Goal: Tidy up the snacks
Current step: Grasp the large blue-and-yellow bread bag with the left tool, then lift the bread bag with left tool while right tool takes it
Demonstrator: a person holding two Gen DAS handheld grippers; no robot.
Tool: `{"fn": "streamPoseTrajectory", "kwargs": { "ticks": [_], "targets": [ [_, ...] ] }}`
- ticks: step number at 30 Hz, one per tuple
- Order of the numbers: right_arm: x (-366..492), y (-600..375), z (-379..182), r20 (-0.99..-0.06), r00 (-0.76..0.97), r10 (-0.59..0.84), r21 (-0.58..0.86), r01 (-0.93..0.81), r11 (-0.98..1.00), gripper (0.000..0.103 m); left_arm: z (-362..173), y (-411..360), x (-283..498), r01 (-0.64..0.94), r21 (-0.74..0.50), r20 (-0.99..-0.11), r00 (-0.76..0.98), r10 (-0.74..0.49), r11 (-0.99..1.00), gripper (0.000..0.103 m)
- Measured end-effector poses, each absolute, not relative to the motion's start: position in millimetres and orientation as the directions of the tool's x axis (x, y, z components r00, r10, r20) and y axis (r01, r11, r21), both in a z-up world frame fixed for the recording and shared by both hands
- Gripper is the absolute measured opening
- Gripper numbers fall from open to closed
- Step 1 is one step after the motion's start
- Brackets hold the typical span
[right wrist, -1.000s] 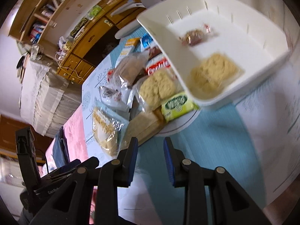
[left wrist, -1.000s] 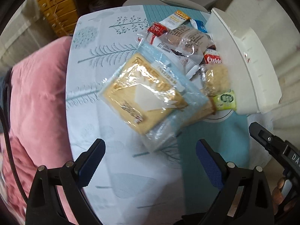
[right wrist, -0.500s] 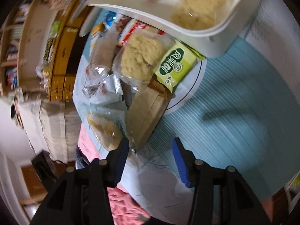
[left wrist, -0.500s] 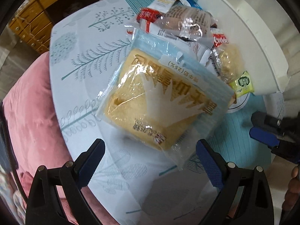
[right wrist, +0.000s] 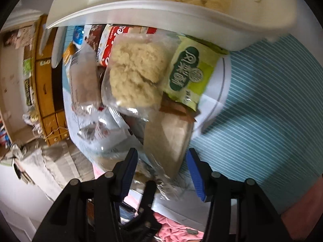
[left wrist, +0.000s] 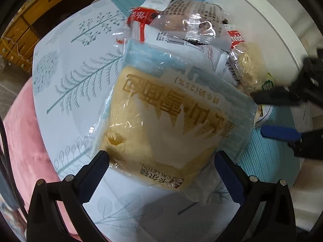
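- Left gripper (left wrist: 159, 169) spread wide around the near end of a glossy, square bread bag (left wrist: 169, 125), closer than a second ago
- Right gripper (right wrist: 161, 167) open around a tan wedge packet (right wrist: 167, 139)
- White plastic basket (right wrist: 181, 12) holds two snacks
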State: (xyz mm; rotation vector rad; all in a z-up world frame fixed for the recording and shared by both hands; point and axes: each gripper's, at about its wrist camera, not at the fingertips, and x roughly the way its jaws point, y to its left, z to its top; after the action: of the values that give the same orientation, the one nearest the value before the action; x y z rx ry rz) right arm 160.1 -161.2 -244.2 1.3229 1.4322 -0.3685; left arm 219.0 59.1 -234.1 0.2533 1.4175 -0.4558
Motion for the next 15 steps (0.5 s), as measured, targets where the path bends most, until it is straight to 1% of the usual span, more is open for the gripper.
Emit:
{"fn": "streamPoseTrajectory", "kwargs": {
  "ticks": [7,9,12,15],
  "targets": [
    [179,-154,-250,-0.891,0.107,0.442,0.286,0.888,0.361,0.051,-235,59,218,0.485,-0.092,-0.976,0.128,-0.175,0.869,0.103],
    [184,-150,-249,-0.91,0.072,0.409,0.246,0.887,0.39,0.052,-236,57,215,0.504,-0.085,-0.972,0.146,-0.182,0.859,0.103],
    [190,-146,-254,-0.922,0.03,0.385,0.202,0.887,0.415,0.053,-236,53,211,0.524,-0.075,-0.966,0.173,-0.193,0.848,0.103],
    [194,-141,-261,-0.92,0.003,0.393,0.179,0.893,0.412,0.056,-237,52,206,0.54,-0.073,-0.958,0.197,-0.21,0.838,0.103]
  ]
}}
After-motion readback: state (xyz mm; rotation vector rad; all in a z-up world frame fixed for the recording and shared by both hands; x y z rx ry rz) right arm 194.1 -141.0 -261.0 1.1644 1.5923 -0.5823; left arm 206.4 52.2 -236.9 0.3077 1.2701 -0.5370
